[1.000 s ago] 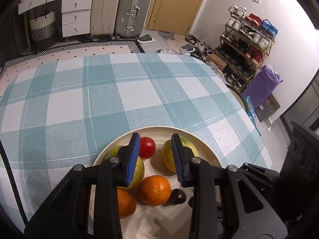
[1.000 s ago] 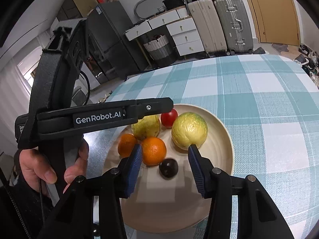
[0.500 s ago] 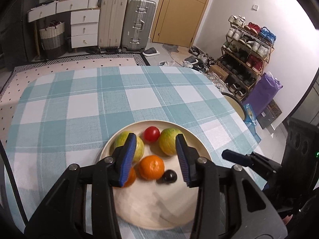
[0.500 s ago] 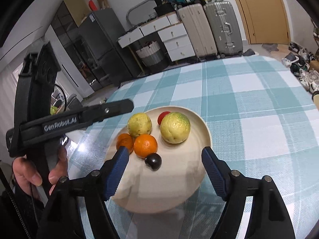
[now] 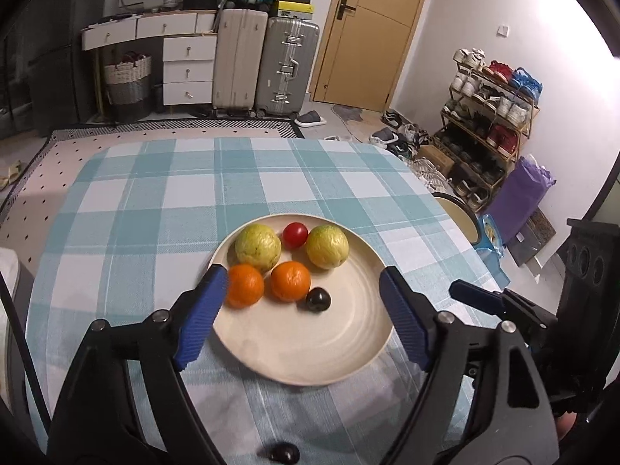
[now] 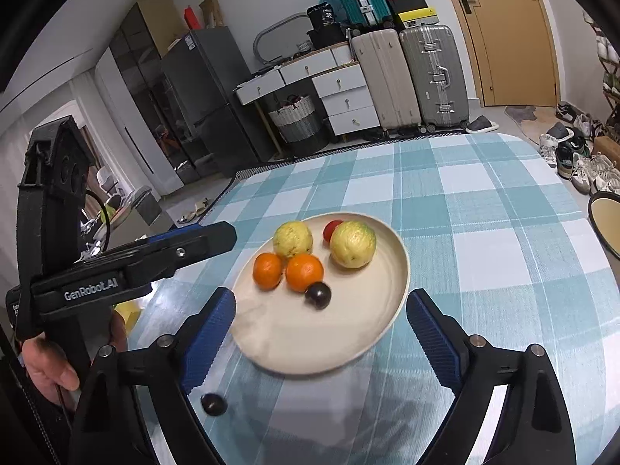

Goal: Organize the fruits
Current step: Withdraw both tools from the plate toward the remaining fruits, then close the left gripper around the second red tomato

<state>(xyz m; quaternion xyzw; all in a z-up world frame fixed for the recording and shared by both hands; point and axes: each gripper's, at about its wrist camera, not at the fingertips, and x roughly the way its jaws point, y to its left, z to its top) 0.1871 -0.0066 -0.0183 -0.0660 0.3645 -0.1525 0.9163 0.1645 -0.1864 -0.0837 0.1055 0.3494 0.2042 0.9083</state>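
Observation:
A cream plate (image 5: 348,348) (image 6: 348,341) on the checked tablecloth holds two yellow-green guavas (image 5: 257,247) (image 6: 352,244), two oranges (image 5: 290,281) (image 6: 304,272), a red tomato (image 5: 295,235) (image 6: 331,229) and a dark plum (image 5: 318,299) (image 6: 317,295). Another dark plum (image 5: 285,454) (image 6: 213,403) lies on the cloth near the table's front edge. My left gripper (image 5: 302,306) hangs above the plate's near side, jaws opening, nothing between them. My right gripper (image 6: 321,316) is likewise above the plate's near rim, jaws opening and empty. The left gripper (image 6: 193,238) appears from the side in the right wrist view.
A hand (image 6: 50,364) holds the left tool at the table's left side. A round stool (image 5: 459,217) stands by the table's right edge. Suitcases (image 5: 267,62), drawers and a shoe rack (image 5: 488,116) line the walls beyond the table.
Both grippers pulled back and up from the fruit and their jaws spread wide. The loose plum on the cloth has come into view.

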